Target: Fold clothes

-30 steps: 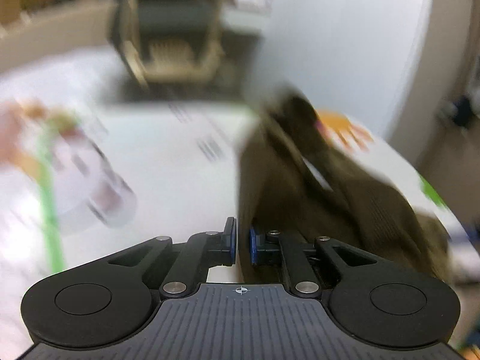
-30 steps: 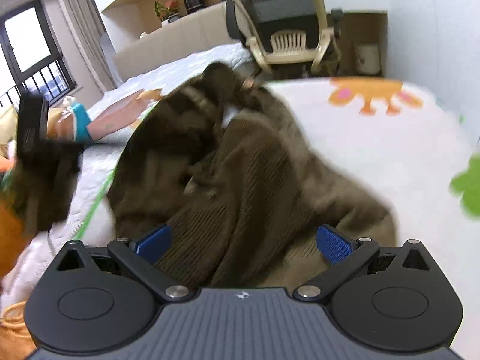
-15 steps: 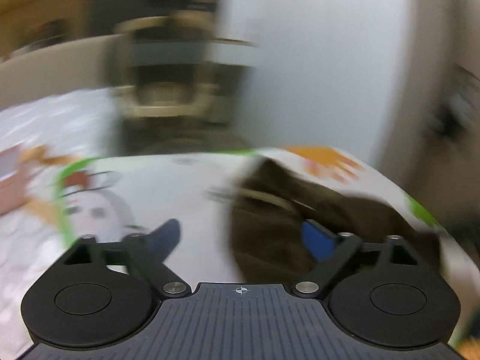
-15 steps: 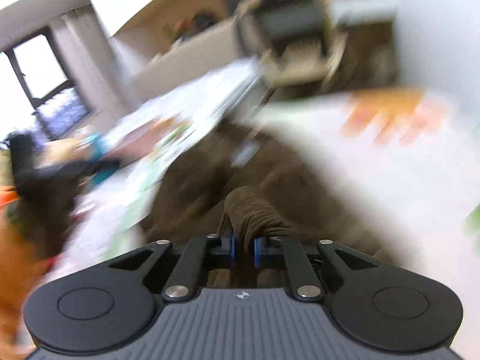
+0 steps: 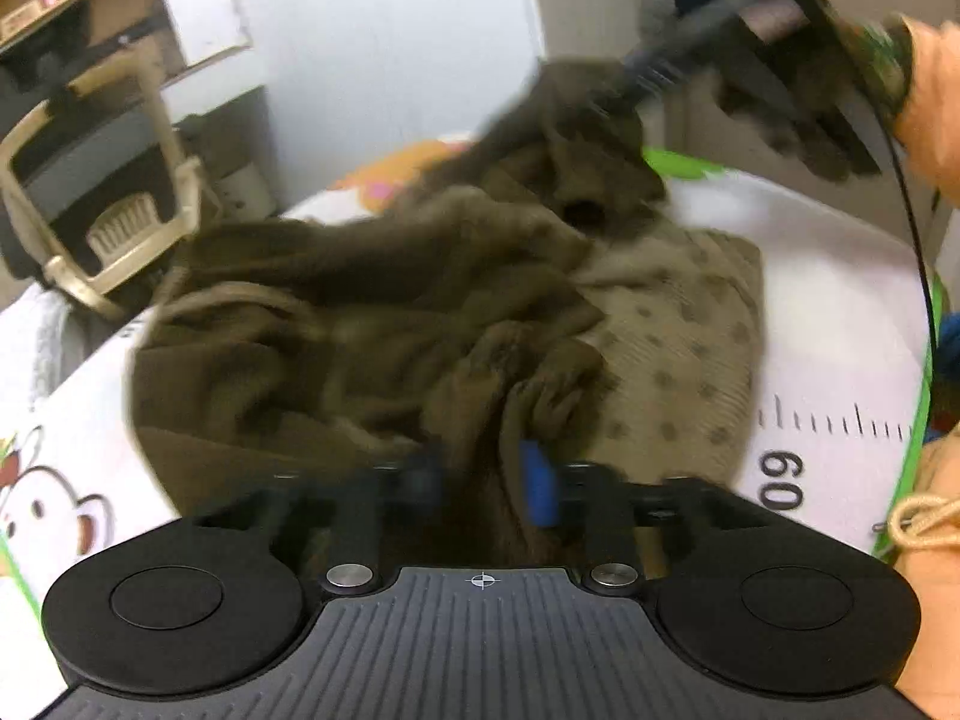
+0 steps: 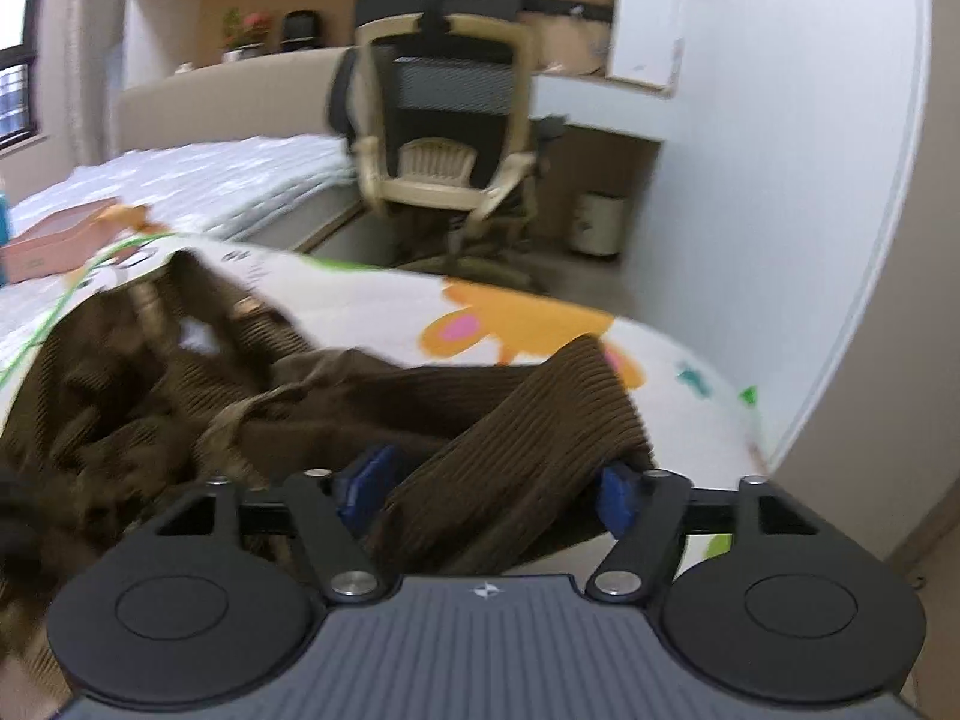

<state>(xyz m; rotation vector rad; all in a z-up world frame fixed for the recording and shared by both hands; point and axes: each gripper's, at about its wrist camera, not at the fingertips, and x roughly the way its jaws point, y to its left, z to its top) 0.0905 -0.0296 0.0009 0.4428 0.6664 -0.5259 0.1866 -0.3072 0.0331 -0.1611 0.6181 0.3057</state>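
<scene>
Meanwhile left tongs pinched the brown sweater (bunched ahead); right tongs stood spread around its sleeve.

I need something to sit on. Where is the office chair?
In the right wrist view the office chair stands beyond the mat's far edge, upper centre, beside the bed.

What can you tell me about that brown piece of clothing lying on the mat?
The brown garment is a ribbed knit, crumpled and unfolded on the cartoon-print mat. One part is lighter tan with dots. A ribbed band of it lies between the open right gripper's pads; the left gripper has a bunched fold between its pads.
</scene>
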